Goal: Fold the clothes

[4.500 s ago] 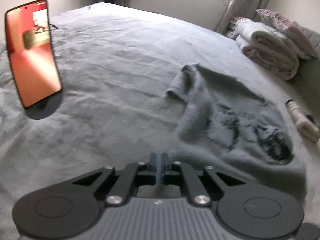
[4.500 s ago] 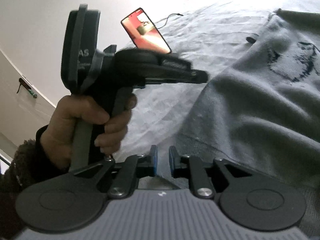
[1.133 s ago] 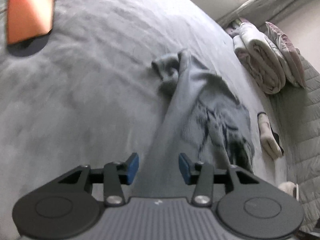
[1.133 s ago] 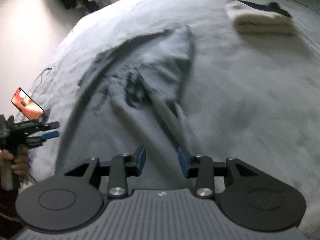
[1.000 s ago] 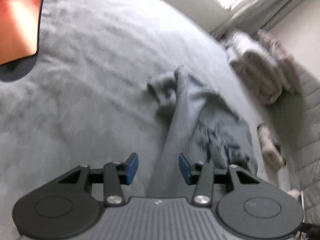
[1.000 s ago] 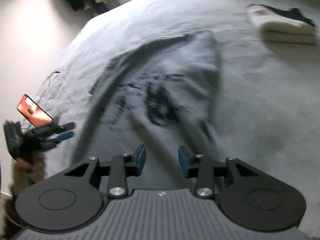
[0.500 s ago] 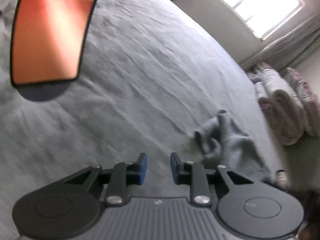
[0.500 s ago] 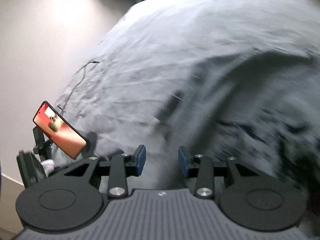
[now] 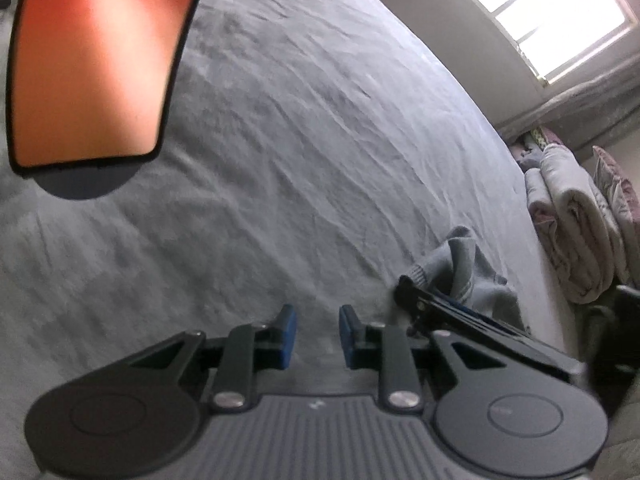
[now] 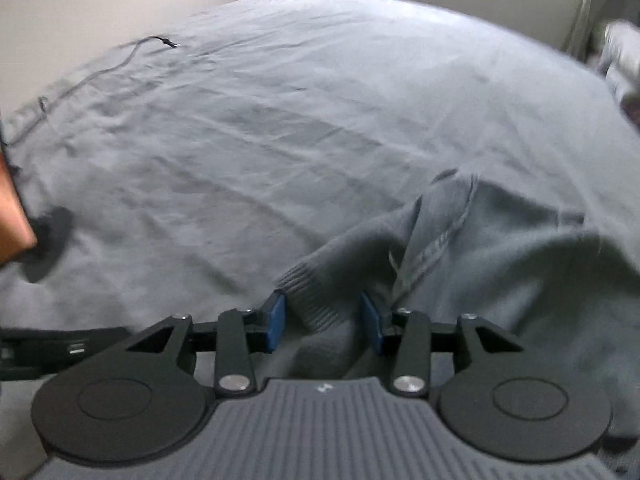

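Observation:
A grey knit sweater [image 10: 500, 264] lies crumpled on the bed, and its ribbed sleeve cuff [image 10: 320, 300] points toward the camera. My right gripper [image 10: 323, 322] straddles that cuff. Its jaws are closing, the blue pads [image 10: 276, 320] stand at either side of the cuff, and I see no squeeze in the knit. In the left wrist view the sweater [image 9: 464, 264] is a small heap at the right, with the right gripper [image 9: 424, 304] at its edge. My left gripper [image 9: 317, 338] hovers over bare sheet to the left of it, narrowly open with nothing between its pads.
The grey bed sheet [image 9: 300, 140] stretches far ahead. A phone with a red screen [image 9: 92, 60] stands on a round base at the left. Folded blankets [image 9: 572, 232] lie stacked at the right under a window [image 9: 560, 20]. A thin cable [image 10: 132, 52] trails at the far left edge.
Both grippers left the sweater's body. The left narrowed its jaws and now hangs over bare sheet nearer the phone. The right swung left onto the sleeve cuff, its jaws slightly narrower.

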Motion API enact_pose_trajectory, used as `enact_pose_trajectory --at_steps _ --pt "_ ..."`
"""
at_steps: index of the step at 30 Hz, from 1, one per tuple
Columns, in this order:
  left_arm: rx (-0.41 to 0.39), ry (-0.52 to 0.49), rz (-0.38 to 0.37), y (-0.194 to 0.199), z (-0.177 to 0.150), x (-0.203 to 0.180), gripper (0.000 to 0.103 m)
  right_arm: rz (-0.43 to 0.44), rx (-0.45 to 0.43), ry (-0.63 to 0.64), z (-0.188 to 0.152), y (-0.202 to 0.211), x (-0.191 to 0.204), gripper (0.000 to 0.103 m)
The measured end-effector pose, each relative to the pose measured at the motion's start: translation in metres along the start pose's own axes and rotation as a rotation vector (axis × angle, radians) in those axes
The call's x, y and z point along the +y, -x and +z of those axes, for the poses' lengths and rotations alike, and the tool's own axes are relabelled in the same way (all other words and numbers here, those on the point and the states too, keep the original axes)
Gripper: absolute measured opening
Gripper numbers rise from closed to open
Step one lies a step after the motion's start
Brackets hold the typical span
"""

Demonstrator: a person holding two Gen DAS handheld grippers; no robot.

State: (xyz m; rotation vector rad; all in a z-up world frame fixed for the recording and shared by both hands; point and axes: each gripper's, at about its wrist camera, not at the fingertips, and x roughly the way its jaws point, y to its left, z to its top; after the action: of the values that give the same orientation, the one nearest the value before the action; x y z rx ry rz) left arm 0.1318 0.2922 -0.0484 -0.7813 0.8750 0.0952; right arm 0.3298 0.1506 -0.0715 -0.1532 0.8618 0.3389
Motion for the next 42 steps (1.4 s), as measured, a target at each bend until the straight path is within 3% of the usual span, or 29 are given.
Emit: enact_pose_trajectory --at_steps 1,2,3,10,13,18,23,30,42 --pt "0.001 0.002 -0.004 -0.001 0.000 0.000 0.024 -0.019 -0.009 -0.006 0.002 -0.004 -0.001 0.029" --pt "0.000 0.000 -0.010 -0.002 -0.001 -0.001 0.024 -0.034 -0.017 -0.030 0.004 -0.007 -0.004 0.012" --pt "0.003 -0.004 -0.026 -0.003 -0.002 -0.002 0.024 -0.029 -0.022 -0.065 0.008 -0.008 -0.010 0.006" --pt "0.098 -0.042 -0.148 -0.017 -0.010 -0.011 0.024 0.151 -0.055 -0.343 0.041 0.007 -0.054 0.006" --pt "0.121 -0.075 -0.158 -0.024 -0.015 -0.020 0.027 0.227 -0.092 -0.372 0.060 0.025 -0.061 0.006" --pt "0.099 -0.072 -0.176 -0.024 -0.015 -0.027 0.042 0.300 -0.140 -0.364 0.092 0.046 -0.060 0.006" --pt "0.045 -0.053 -0.214 -0.018 -0.010 -0.024 0.043 0.337 -0.159 -0.374 0.110 0.044 -0.056 0.006" --pt "-0.021 -0.037 -0.263 -0.007 -0.006 -0.023 0.045 0.343 -0.102 -0.393 0.119 0.012 -0.049 0.006" --pt "0.034 -0.051 -0.127 -0.018 -0.006 -0.024 0.045 0.294 0.038 -0.385 0.109 -0.049 -0.020 0.009"
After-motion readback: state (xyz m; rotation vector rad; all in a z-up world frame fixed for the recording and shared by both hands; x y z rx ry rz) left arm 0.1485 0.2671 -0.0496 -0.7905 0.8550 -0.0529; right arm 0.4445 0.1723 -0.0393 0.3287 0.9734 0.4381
